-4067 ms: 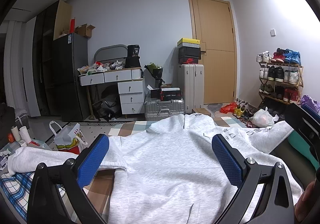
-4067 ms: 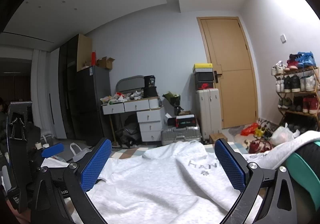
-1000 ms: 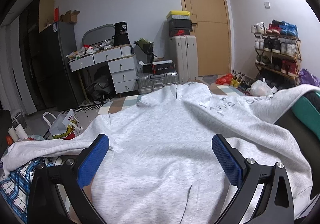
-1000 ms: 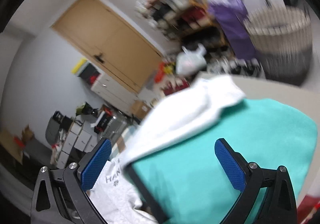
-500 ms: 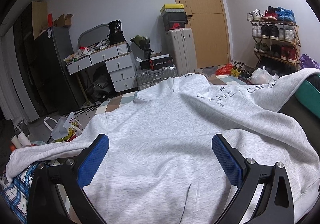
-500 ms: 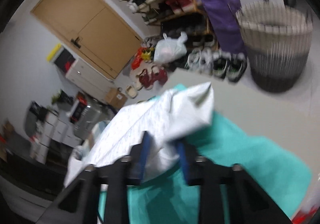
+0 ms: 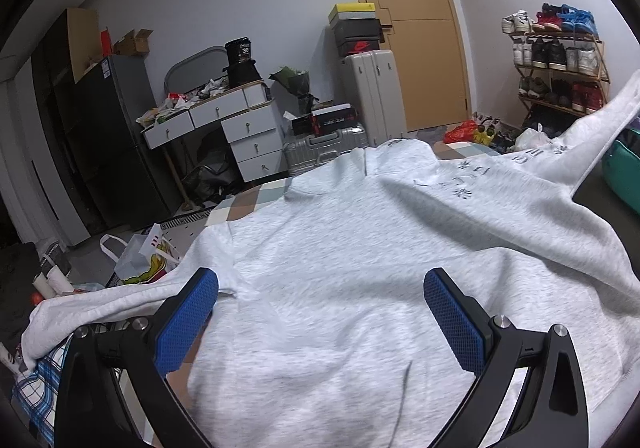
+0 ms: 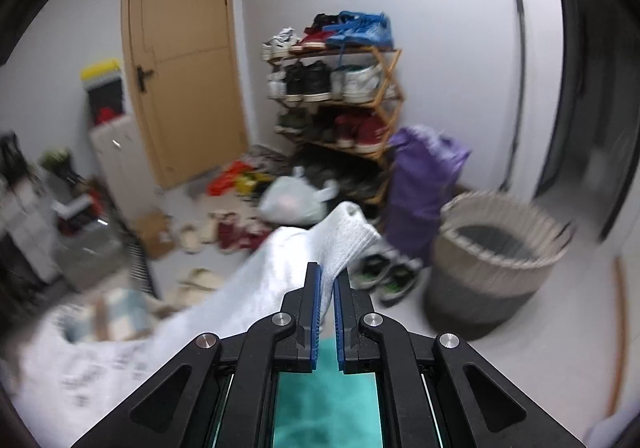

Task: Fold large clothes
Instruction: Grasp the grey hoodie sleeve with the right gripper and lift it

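Observation:
A light grey hoodie [image 7: 360, 260] lies spread flat on the bed, hood toward the far edge, printed lettering along its right sleeve. My left gripper [image 7: 320, 312] is open and empty, hovering over the hoodie's lower body. The left sleeve [image 7: 92, 308] hangs off the bed's left side. My right gripper [image 8: 326, 284] is shut on the ribbed cuff of the right sleeve [image 8: 344, 236] and holds it lifted; the raised sleeve also shows in the left wrist view [image 7: 604, 116].
A teal cushion [image 8: 324, 400] lies under my right gripper. A woven laundry basket [image 8: 492, 268], a purple bag [image 8: 420, 176] and a shoe rack [image 8: 340, 88] stand beyond it. A white desk [image 7: 224, 128], suitcases [image 7: 372, 96] and a paper bag [image 7: 140, 256] are past the bed.
My right gripper closed on the right sleeve's cuff and lifted it, swinging its view toward the shoe rack. My left gripper moved forward over the hoodie, staying open.

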Motion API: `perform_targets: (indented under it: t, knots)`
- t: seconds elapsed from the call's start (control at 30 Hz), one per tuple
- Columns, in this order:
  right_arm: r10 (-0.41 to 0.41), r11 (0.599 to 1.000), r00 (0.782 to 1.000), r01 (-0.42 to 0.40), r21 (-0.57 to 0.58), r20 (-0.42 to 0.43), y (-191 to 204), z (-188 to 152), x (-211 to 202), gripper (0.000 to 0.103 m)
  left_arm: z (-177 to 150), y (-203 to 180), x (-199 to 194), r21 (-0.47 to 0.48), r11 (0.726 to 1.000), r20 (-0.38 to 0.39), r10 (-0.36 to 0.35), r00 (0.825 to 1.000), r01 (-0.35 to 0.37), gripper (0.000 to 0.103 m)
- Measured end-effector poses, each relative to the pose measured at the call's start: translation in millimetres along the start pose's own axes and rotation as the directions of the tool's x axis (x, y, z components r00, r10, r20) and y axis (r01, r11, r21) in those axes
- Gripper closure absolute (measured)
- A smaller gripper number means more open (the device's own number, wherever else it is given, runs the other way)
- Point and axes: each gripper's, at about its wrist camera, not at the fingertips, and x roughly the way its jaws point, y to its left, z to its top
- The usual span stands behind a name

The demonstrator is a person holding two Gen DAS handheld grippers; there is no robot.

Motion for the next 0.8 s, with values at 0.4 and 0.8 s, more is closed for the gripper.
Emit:
perform_targets:
  t: [0.4,0.8]
  knots:
    - [0.196,0.981,0.968,-0.195,-0.018,0.160,73.7,41.1,-78.3,0.103,0.2,43.7,-5.4,-0.133,0.991,0.015,0.016,1.000,-0.013,0.002]
    - [0.356,0.931,0.932,-0.361,-0.060,-0.073,98.6,-31.8,-46.9,0.078,-7.2,52.4,-12.0,-0.151,0.987,0.016,-0.051,0.999,0.053,0.002]
